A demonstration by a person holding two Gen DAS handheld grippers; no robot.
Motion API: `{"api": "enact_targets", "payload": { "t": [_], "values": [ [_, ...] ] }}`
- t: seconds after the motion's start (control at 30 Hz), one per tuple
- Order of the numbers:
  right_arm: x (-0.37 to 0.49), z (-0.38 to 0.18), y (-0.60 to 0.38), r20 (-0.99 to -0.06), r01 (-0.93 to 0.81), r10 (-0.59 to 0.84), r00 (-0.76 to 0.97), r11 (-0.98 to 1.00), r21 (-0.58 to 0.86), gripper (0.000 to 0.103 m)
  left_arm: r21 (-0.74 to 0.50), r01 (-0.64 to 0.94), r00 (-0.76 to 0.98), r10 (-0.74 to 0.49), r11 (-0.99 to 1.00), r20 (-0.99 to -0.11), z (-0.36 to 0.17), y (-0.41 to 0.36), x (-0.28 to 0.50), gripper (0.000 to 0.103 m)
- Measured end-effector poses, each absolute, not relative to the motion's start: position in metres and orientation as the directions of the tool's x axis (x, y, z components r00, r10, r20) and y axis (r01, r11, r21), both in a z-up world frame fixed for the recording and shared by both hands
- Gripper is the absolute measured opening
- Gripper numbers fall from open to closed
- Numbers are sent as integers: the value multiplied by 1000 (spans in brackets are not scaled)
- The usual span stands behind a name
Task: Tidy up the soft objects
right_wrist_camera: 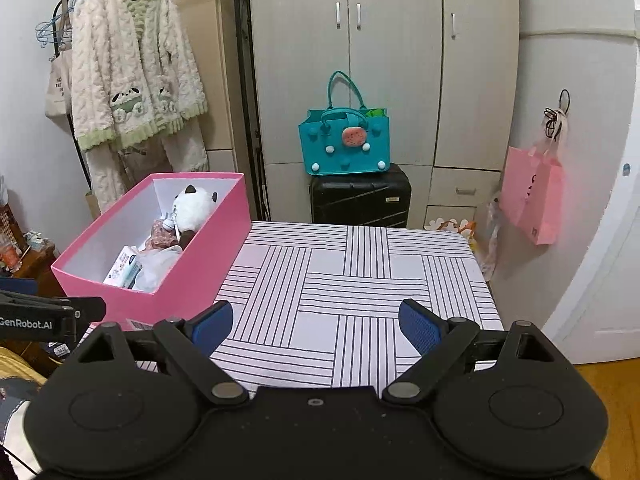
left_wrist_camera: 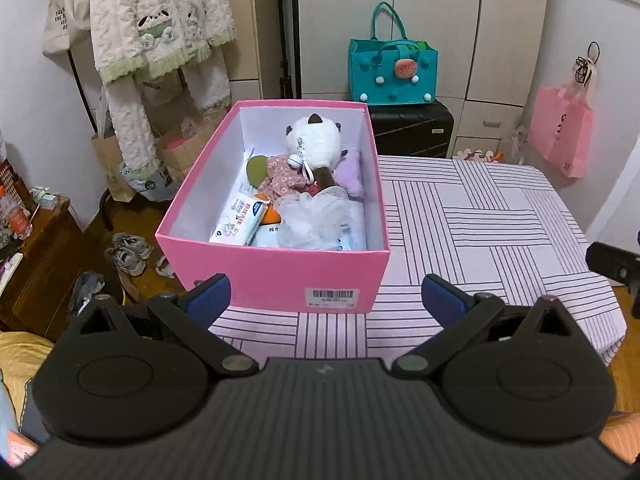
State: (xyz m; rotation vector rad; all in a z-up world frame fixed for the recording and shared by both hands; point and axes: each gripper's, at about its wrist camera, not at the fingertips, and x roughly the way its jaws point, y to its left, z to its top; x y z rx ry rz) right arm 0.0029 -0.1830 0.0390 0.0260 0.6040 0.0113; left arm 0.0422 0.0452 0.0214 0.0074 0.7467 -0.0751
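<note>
A pink box (left_wrist_camera: 276, 276) stands on the striped table (left_wrist_camera: 480, 220), at its left side. Inside lie a white panda plush (left_wrist_camera: 316, 144), a floral cloth (left_wrist_camera: 286, 176), a purple soft toy (left_wrist_camera: 352, 176), a tissue pack (left_wrist_camera: 240, 220) and a white mesh sponge (left_wrist_camera: 316, 216). The box (right_wrist_camera: 188, 276) and plush (right_wrist_camera: 192, 208) also show in the right wrist view. My left gripper (left_wrist_camera: 326, 296) is open and empty, just in front of the box. My right gripper (right_wrist_camera: 316, 320) is open and empty over the striped table (right_wrist_camera: 360, 272), right of the box.
A teal bag (right_wrist_camera: 344, 144) sits on a black suitcase (right_wrist_camera: 360, 196) behind the table, before a wardrobe. A fluffy robe (right_wrist_camera: 132, 72) hangs at left. A pink bag (right_wrist_camera: 532, 196) hangs at right. Shoes (left_wrist_camera: 128, 252) lie on the floor left.
</note>
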Motion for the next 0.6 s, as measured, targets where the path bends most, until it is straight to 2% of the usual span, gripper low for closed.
{"api": "enact_targets", "payload": {
  "t": [0.3,0.6],
  "values": [
    [-6,38,-183,-559,3,13,829,1000,28,92,32,40,763,-10,999,-646,22,41,37,103],
    [-10,32,-183,-534,23,-14,846,1000,10,92,49,49,789,-9,998,-614,17,37,36,103]
  ]
}}
